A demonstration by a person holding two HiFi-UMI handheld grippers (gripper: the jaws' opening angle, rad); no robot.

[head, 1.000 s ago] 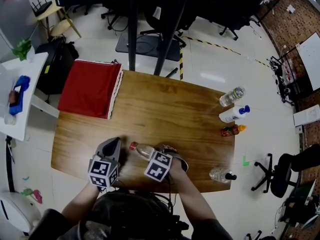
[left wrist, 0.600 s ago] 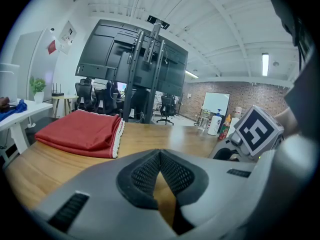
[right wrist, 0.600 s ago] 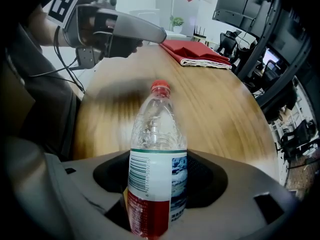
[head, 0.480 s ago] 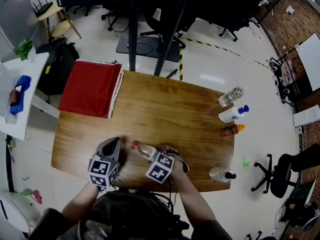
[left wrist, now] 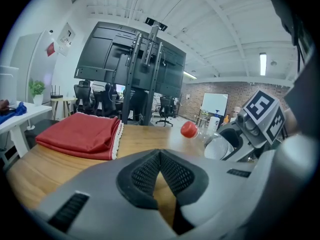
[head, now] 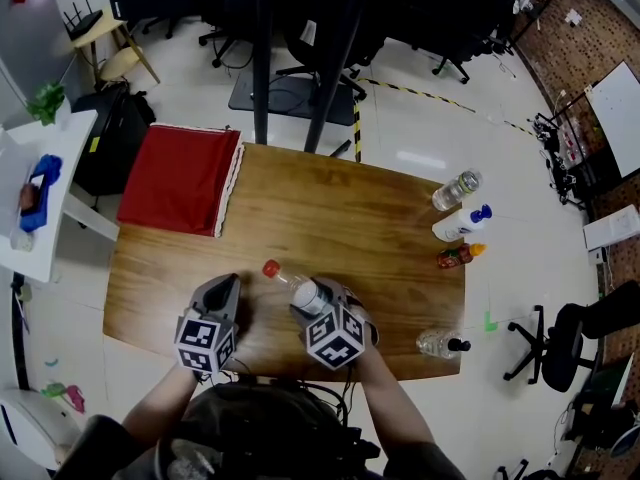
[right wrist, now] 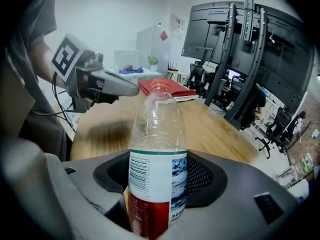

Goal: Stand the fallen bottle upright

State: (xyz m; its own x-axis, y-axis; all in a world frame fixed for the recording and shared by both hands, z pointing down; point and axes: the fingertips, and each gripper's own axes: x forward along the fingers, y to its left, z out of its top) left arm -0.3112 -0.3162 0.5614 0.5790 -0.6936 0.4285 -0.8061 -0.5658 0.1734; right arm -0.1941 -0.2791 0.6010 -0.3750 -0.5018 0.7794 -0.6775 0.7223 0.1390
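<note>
- Two tongs in view, one in each hand.
- Right tongs [head: 312,303]: clamped on the labelled lower body of one clear bottle [right wrist: 157,154], near the front edge of the bench [head: 340,218].
- Bottle tilted, with red cap [head: 270,268] toward the far left (bottom hidden behind the tongs).
- Left tongs [left wrist: 160,156]: pads together at the tips, nothing between, just left of the bottle and apart from it.
- Four other bottles near the right edge: one clear one [head: 456,189], one white one [head: 458,226], one small red one [head: 455,258], one black-capped one [head: 438,344].
- One folded red cloth [head: 180,178] on the far-left corner.
</note>
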